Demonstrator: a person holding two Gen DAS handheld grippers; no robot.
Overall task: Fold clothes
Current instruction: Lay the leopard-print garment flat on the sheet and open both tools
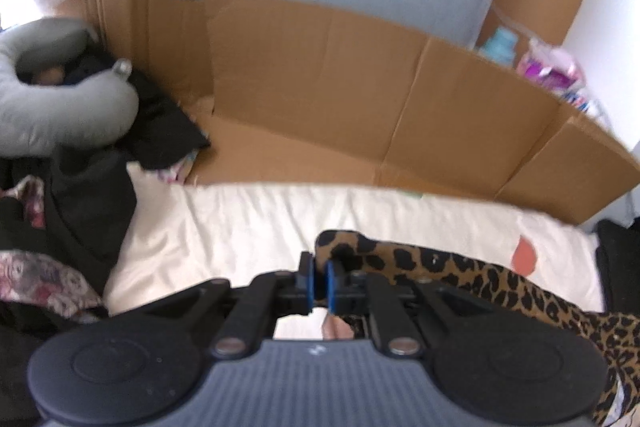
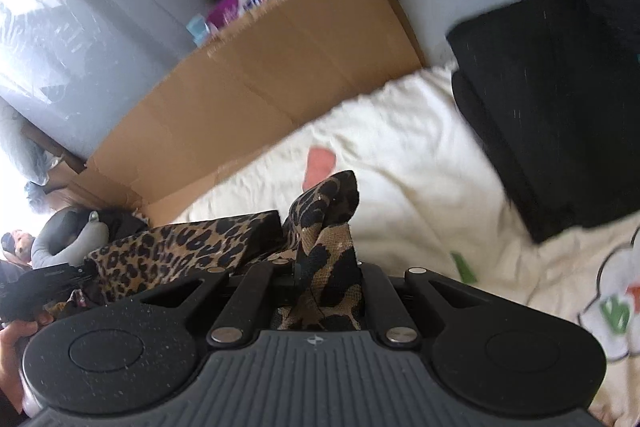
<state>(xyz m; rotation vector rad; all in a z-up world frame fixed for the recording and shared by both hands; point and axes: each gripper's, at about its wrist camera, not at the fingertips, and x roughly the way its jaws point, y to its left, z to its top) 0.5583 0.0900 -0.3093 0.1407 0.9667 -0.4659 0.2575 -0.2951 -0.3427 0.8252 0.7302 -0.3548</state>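
On the cream sheet of the bed (image 1: 248,227), backed along its far edge by a flattened cardboard wall (image 1: 360,79), a leopard-print garment (image 1: 480,279) stretches between both tongs. The left tongs (image 1: 319,283) are clenched on one end, the right tongs (image 2: 320,267) on the other. A black pile (image 2: 560,107) sits at the bed's right corner, and a grey neck pillow (image 1: 60,107) at its left.

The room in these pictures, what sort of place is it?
Probably a bedroom at home: a cream bedsheet as the work surface, a grey neck pillow on dark clothes, and flattened cardboard along the wall.
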